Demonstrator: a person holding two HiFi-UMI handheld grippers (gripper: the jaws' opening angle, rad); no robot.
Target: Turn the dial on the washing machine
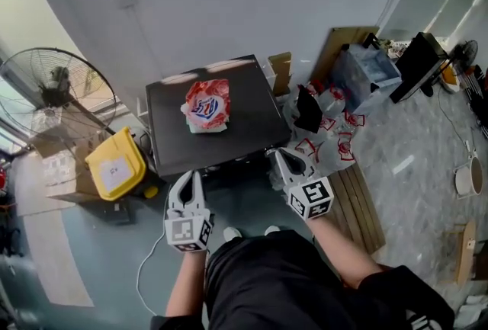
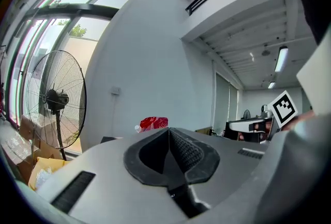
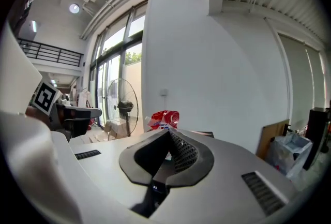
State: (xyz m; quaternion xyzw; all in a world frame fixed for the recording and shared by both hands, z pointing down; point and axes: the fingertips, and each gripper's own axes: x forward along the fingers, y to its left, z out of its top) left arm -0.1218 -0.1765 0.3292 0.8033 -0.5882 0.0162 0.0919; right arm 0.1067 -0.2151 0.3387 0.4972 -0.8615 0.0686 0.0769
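The washing machine [image 1: 248,123] is a box with a dark flat top, seen from above in the head view; its front and dial are hidden below the near edge. A red and white pouch [image 1: 207,105] lies on the top. My left gripper [image 1: 190,177] is shut and empty, in the air in front of the machine's near left corner. My right gripper [image 1: 277,156], also shut and empty, hangs by the near right corner. In the left gripper view the shut jaws [image 2: 169,133] point at the pouch [image 2: 153,123]. The right gripper [image 3: 169,136] likewise faces the pouch [image 3: 165,118].
A large standing fan [image 1: 57,92] and a yellow container [image 1: 116,163] stand left of the machine. Plastic bags [image 1: 332,126], a clear bin [image 1: 367,71] and a wooden pallet [image 1: 360,206] crowd the right. A white wall rises behind. A cable [image 1: 149,264] trails on the floor.
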